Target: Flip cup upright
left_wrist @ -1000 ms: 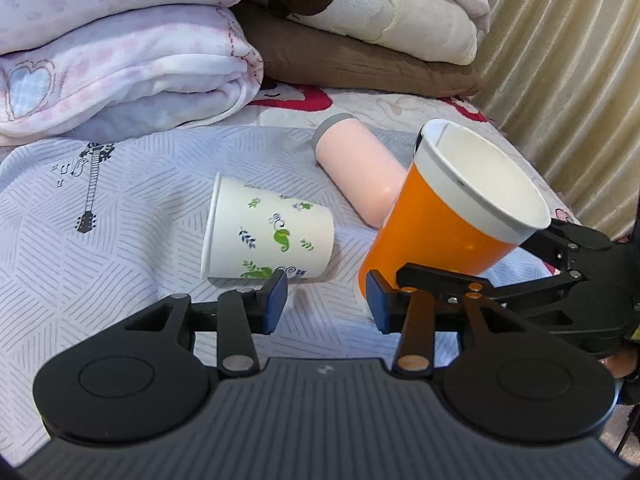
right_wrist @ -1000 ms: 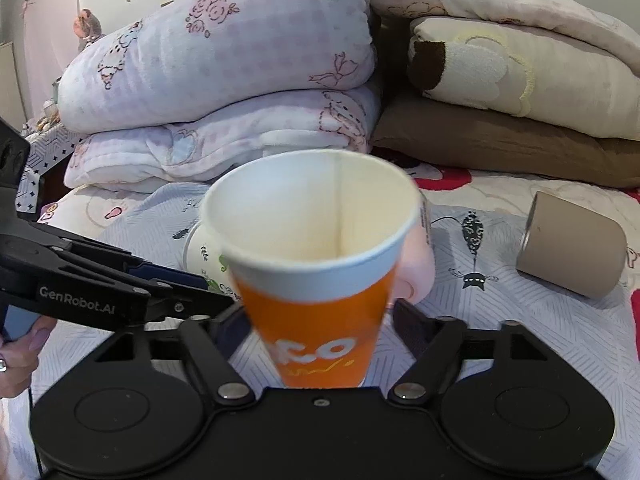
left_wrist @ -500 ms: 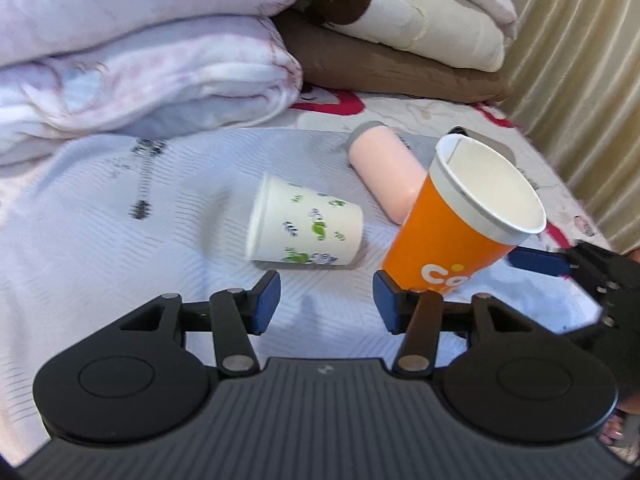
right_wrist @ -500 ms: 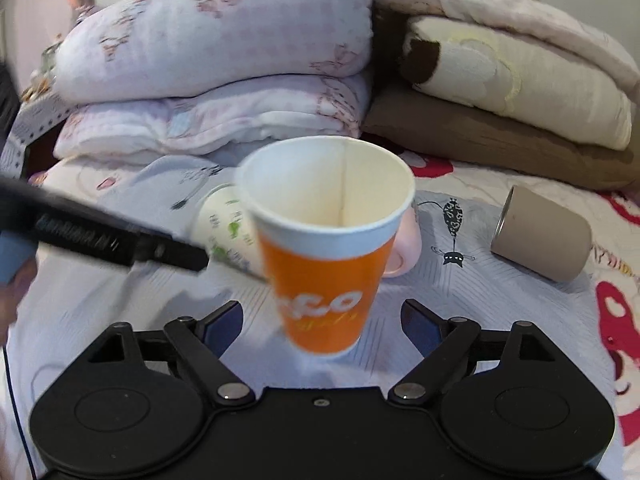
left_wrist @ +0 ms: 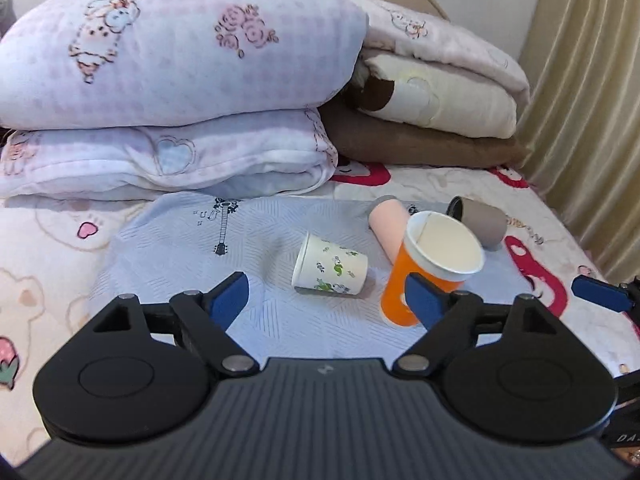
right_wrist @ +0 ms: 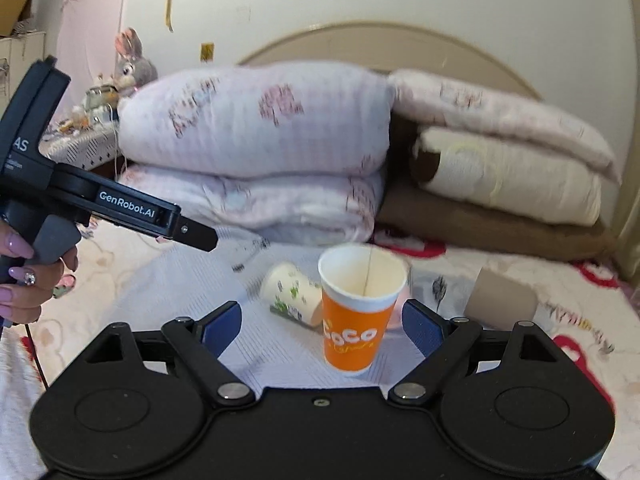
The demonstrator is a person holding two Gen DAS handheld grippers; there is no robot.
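An orange paper cup [left_wrist: 424, 272] stands upright on the bed sheet, mouth up; it also shows in the right wrist view [right_wrist: 356, 316]. A white cup with a green leaf print [left_wrist: 330, 270] lies on its side left of it, also seen in the right wrist view [right_wrist: 294, 294]. A pink cup [left_wrist: 386, 224] and a brown cup [left_wrist: 482, 220] lie on their sides behind. My left gripper [left_wrist: 328, 300] is open and empty, held back from the cups. My right gripper [right_wrist: 322, 324] is open and empty, just short of the orange cup.
Folded quilts and blankets [left_wrist: 192, 92] are stacked along the back of the bed. A curtain [left_wrist: 588, 100] hangs at the right. The left gripper's body [right_wrist: 100, 200] and the hand holding it show at the left of the right wrist view.
My right gripper opened, let go of the orange cup and drew back; the cup now stands on the sheet. My left gripper opened wider and pulled back and up.
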